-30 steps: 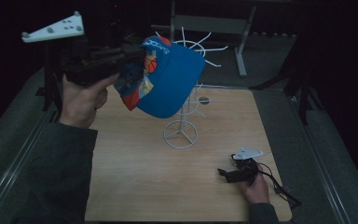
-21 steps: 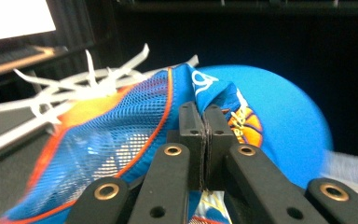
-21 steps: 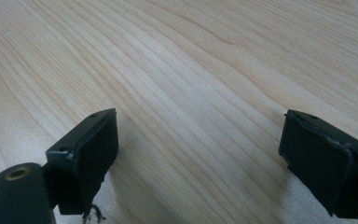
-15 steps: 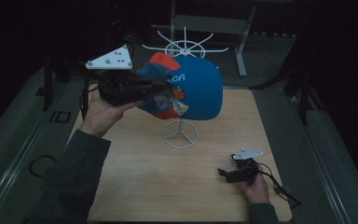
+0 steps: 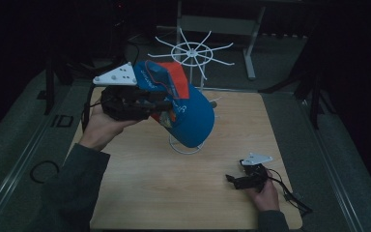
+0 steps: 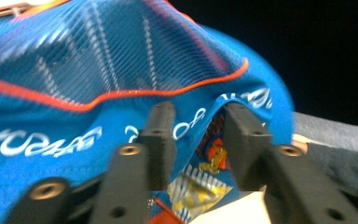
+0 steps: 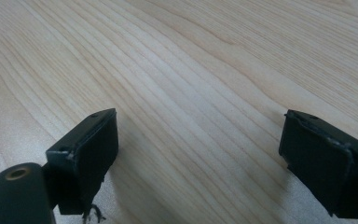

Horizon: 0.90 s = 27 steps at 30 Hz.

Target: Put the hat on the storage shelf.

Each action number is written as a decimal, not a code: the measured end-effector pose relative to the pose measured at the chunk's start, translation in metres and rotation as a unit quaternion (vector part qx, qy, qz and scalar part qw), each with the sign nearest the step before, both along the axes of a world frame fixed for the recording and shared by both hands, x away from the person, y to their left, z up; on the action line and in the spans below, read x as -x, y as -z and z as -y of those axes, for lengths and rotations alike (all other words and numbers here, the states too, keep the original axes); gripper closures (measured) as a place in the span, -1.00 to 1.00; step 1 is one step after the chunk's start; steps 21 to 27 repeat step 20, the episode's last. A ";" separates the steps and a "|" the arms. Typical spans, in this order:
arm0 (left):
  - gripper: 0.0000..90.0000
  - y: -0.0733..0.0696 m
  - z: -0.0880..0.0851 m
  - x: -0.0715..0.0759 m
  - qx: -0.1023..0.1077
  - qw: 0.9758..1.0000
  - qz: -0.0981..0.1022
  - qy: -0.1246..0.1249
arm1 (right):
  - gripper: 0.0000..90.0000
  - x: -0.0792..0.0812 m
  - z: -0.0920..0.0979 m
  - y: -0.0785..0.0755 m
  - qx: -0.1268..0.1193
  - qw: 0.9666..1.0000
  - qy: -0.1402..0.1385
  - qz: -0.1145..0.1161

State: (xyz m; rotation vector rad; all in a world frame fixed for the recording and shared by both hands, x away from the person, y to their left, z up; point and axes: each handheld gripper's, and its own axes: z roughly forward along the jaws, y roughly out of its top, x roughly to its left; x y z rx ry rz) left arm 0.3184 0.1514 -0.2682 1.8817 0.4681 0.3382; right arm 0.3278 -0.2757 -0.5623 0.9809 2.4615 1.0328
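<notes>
the left gripper (image 5: 162,104), raised at ten o'clock above the wooden table (image 5: 140,188), has its jaws pinched on the blue cap's (image 5: 191,113) edge — cap hanging against the white wire stand (image 5: 193,53); the right gripper (image 5: 236,180) rests at five o'clock — jaws spread wide, holding nothing

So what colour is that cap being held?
The cap is blue, orange-red piping, white lettering; clearest in the left gripper view.
</notes>
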 end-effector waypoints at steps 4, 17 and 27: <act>0.06 -0.003 -0.010 0.005 0.010 1.000 0.010 -0.026 | -0.74 0.000 0.000 0.000 0.000 1.000 0.000 0.001; -0.09 -0.006 -0.031 0.018 0.031 0.998 0.029 -0.049 | -0.74 0.000 0.000 0.000 0.000 1.000 0.000 0.002; -0.09 -0.004 -0.034 0.020 0.030 0.998 0.027 -0.054 | -0.74 0.000 0.000 0.000 0.000 1.000 0.000 0.002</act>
